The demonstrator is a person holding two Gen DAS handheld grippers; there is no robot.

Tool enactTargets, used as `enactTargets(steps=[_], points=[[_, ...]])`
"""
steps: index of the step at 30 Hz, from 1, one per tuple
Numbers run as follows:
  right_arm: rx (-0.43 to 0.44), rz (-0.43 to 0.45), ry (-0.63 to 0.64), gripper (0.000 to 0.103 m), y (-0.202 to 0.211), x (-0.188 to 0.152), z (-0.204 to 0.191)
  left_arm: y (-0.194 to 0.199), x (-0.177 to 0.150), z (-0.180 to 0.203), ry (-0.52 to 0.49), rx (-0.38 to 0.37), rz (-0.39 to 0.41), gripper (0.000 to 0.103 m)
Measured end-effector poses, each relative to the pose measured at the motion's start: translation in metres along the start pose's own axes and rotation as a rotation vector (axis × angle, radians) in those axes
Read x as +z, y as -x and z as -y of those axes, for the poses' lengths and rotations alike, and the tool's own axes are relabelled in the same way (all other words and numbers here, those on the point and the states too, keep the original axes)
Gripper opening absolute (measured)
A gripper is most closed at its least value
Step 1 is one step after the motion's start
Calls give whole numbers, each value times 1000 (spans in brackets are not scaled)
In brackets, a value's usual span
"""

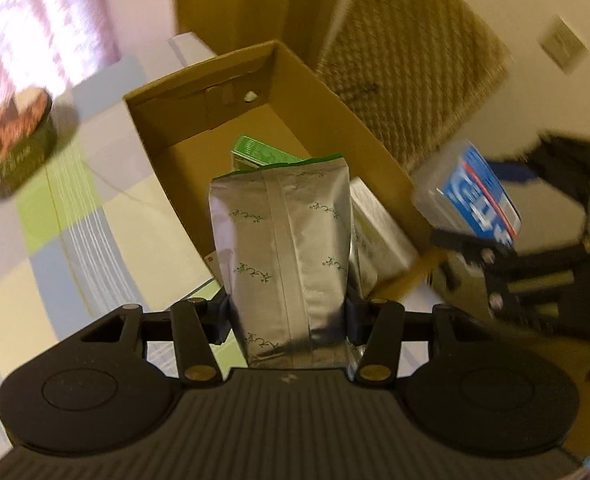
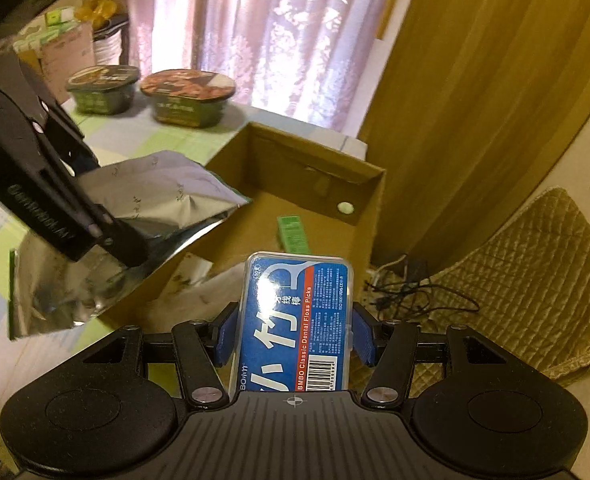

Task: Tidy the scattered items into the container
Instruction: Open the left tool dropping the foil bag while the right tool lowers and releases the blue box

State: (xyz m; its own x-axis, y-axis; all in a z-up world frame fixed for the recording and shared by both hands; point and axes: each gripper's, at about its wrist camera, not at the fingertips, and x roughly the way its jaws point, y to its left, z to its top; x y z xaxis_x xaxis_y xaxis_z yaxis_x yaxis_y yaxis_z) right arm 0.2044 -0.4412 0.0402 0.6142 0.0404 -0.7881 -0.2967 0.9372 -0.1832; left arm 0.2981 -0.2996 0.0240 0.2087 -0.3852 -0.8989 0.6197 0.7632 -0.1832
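My left gripper (image 1: 289, 316) pinches a silver pouch (image 1: 283, 248) above the near end of the open cardboard box (image 1: 167, 120); a green packet (image 1: 259, 154) lies inside. My right gripper (image 2: 293, 336) clamps a blue floss-pick case (image 2: 297, 320) over the box's near right edge; two noodle bowls (image 2: 187, 98) sit far left.

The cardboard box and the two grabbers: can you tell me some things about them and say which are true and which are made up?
1. The left gripper holds a silver pouch. True.
2. The right gripper is empty. False: it is shut on a blue floss pick box.
3. The cardboard box has a green packet inside. True.
4. Both bowls sit inside the cardboard box. False: they stand on the table beyond it.
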Motion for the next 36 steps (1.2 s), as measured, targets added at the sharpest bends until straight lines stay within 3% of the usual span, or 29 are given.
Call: enactTargets(steps=[5, 16, 27, 36], points=[[-1, -9, 0, 60, -8, 3, 6, -20, 18, -12, 135, 7, 18, 47], [21, -39, 17, 59, -35, 9, 3, -39, 36, -23, 299, 38, 67, 47], [21, -62, 27, 60, -47, 10, 3, -50, 50, -23, 381, 56, 109, 47], [21, -73, 23, 60, -54, 6, 6, -56, 54, -22, 380, 58, 128, 47]])
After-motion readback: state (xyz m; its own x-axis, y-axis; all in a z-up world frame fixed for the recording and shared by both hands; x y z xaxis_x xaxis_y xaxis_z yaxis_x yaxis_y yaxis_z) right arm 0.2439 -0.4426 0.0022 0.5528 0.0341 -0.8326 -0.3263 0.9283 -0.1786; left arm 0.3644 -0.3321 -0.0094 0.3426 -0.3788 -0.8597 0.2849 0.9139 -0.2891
